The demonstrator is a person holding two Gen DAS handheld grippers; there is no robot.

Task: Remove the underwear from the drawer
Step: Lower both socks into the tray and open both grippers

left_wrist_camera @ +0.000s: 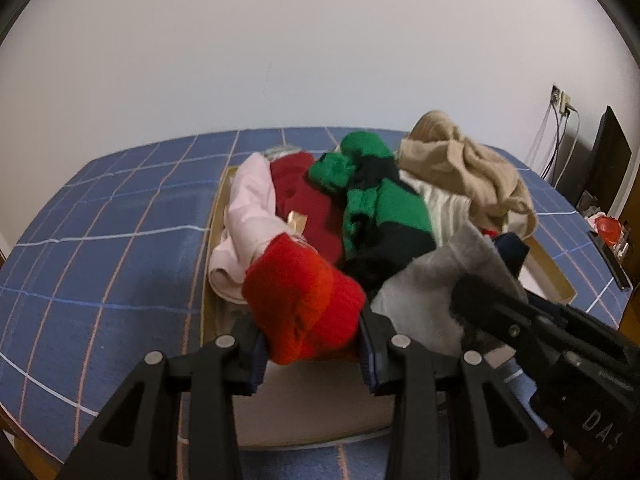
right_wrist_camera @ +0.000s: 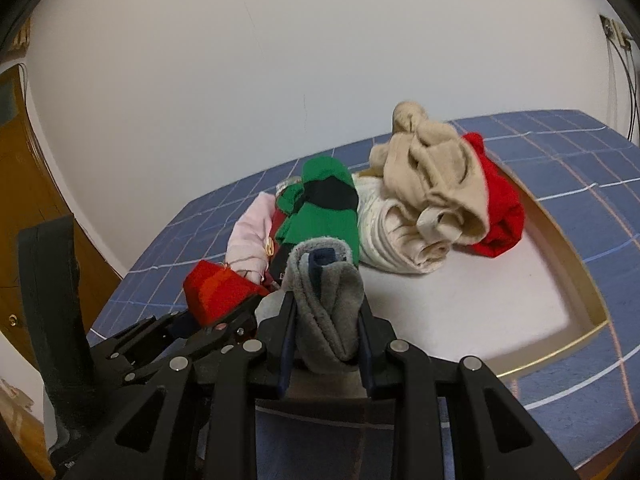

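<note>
Bedspread [left_wrist_camera: 100, 240] blue, white-pink check; garment [left_wrist_camera: 376, 204] green-black striped; red garment [left_wrist_camera: 300, 304]; grey garment [right_wrist_camera: 328, 304].

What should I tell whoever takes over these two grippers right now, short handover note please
Left gripper: jaws shut on the red garment, at the near end of the drawer.
Right gripper: jaws shut on the grey garment, beside the left one.
Done: both pieces gripped; whether they are clear of the drawer is hard to tell.
Left: carry both out, then return for the pile: pink piece, green-and-black piece, beige piece.
</note>
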